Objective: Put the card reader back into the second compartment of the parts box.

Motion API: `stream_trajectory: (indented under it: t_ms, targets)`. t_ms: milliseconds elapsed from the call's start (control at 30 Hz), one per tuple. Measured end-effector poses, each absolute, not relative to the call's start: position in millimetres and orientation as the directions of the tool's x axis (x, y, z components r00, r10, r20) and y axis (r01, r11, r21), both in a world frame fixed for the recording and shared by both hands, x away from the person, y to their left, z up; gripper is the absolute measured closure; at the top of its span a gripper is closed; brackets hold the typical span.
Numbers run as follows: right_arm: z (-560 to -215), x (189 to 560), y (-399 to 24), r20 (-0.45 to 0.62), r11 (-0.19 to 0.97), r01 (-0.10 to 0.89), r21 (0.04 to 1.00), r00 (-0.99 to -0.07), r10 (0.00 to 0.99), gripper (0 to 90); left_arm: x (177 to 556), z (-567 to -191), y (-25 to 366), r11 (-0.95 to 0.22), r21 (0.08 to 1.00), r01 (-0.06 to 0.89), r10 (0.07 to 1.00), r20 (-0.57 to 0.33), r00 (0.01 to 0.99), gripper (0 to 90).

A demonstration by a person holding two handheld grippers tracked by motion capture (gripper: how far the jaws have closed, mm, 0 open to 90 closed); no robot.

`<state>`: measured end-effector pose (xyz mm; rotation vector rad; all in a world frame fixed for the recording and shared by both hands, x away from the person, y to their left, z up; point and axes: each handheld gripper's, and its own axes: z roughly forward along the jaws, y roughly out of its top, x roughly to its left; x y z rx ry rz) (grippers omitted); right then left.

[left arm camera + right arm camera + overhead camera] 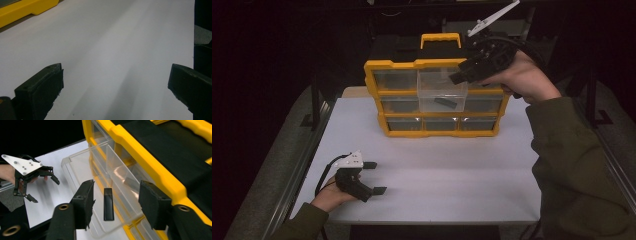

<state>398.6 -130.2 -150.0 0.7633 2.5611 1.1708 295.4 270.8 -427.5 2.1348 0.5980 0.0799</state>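
Note:
A yellow organizer with clear drawers stands at the back of the white table. Its top middle drawer is pulled out toward me. A small black bar lies in it. My right gripper hovers open just above the drawer's right side. In the right gripper view the black bar lies below and between the spread jaws, untouched, inside the clear drawer. My left gripper rests open low at the table's front left, holding nothing.
A yellow carry handle tops the organizer's black lid. The left gripper view shows bare white table ahead and a corner of the organizer. In the right gripper view, the left gripper is far off. Dark surroundings border the table.

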Motion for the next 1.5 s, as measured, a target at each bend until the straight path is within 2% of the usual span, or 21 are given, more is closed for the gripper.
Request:
stream_trajectory:
  t_ms: [700,1500]
  targets:
    - [-179.8,380.2,-155.0,0.059,0.514,0.387,0.765,-0.837,0.544,27.6,295.7,-428.0,271.1,-0.483,0.783,0.392,0.448,-0.164,0.879,0.0]
    - [-251.6,364.2,-153.5,0.045,0.513,0.395,0.762,-0.823,0.566,18.3,295.3,-427.7,271.1,-0.481,0.785,0.391,0.457,-0.156,0.876,0.0]
